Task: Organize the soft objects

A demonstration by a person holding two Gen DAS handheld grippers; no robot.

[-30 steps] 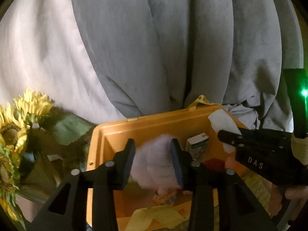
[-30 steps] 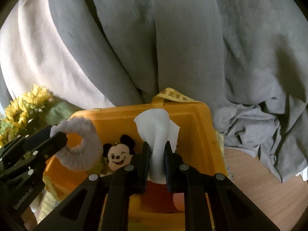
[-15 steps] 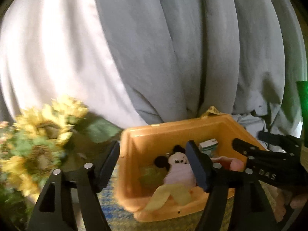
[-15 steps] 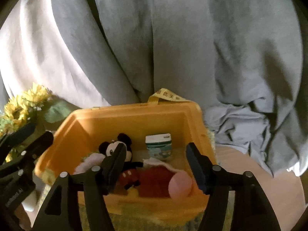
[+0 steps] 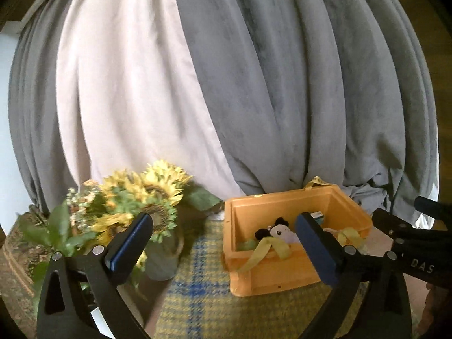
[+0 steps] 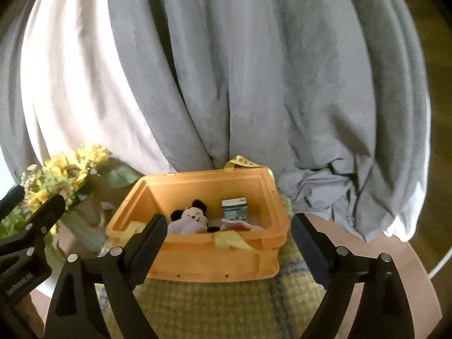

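Black plastic fills the near edge of both views: your left gripper [image 5: 223, 231] and your right gripper [image 6: 228, 234] each stand with jaws spread wide, and both have just been opening. Nothing sits between either pair of fingers; the pads touch nothing, and the blue pad faces of the left fingers [image 5: 128, 244] show bare.

Just beyond them, a yellow and blue checked mat [image 6: 226, 305] covers the table, and the orange bin [image 6: 209, 262] rests on it. Your soft objects lie inside the bin: a mouse plush toy [image 6: 192, 216] leans near the middle with a pale fluffy piece against it, something red [image 6: 240, 226] lies to its right, and a small white and teal carton [image 6: 234, 207] stands upright toward the far wall. A yellow ribbon [image 6: 231, 241] drapes over the bin's near rim.

Left of the bin stands a sunflower bouquet [image 5: 147, 197]. Farthest back, grey curtains [image 6: 254, 70] and a white drape [image 5: 127, 84] hang behind everything.
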